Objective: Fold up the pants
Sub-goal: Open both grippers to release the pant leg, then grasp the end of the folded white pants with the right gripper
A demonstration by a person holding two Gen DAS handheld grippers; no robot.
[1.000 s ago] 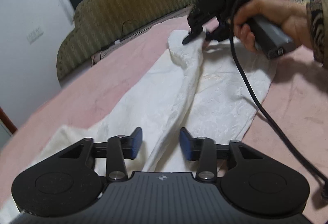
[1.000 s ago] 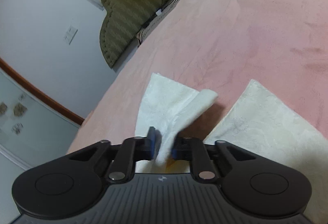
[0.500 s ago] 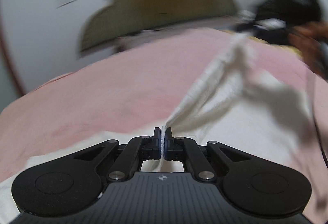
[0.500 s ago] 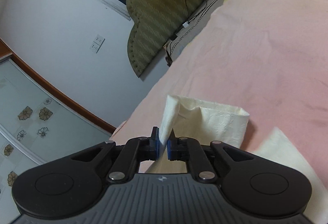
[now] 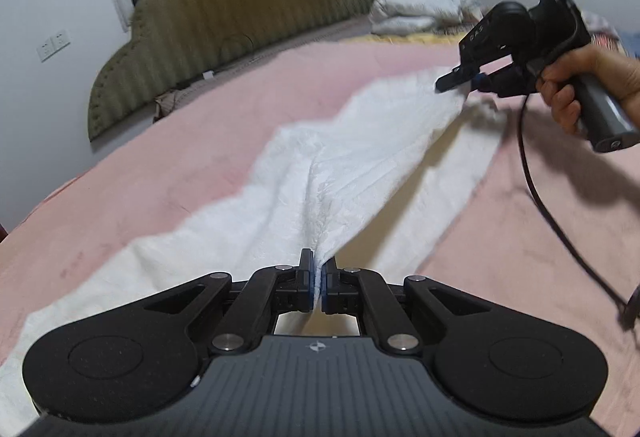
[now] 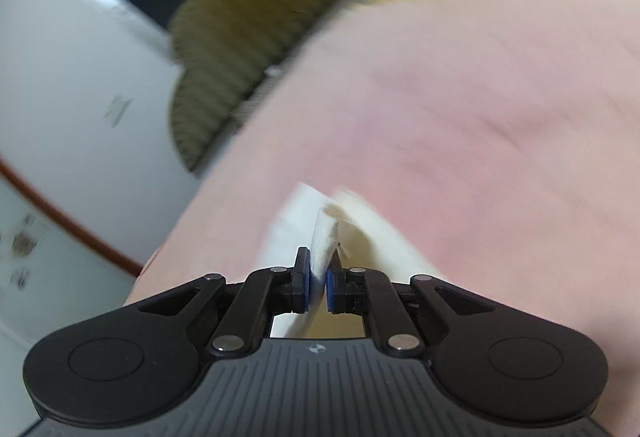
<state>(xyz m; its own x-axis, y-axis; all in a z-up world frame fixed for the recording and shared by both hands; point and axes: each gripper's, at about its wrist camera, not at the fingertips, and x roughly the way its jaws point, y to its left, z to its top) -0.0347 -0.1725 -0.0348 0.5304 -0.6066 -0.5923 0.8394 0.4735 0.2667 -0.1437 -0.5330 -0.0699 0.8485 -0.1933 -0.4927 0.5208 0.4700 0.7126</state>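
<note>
White pants (image 5: pixel 352 157) lie lengthwise on a pink bedspread (image 5: pixel 192 165). My left gripper (image 5: pixel 318 283) is shut on the near part of one leg and lifts it. My right gripper (image 5: pixel 466 83), held in a hand at the far right of the left wrist view, is shut on the far end of the same leg, so the cloth hangs stretched between both. In the blurred right wrist view, the right gripper (image 6: pixel 318 287) pinches a white fold of the pants (image 6: pixel 324 241). The other leg (image 5: pixel 448 193) lies flat beneath.
An olive padded headboard (image 5: pixel 224 21) stands at the far edge of the bed. White folded cloths (image 5: pixel 420 9) and a yellow blanket lie at the far right. The right gripper's black cable (image 5: pixel 536 193) trails across the bedspread. A white wall is at the left.
My left gripper closed on the pants leg and lifted it. My right gripper raised its end and carried it rightward, stretching the leg between both grippers above the other leg.
</note>
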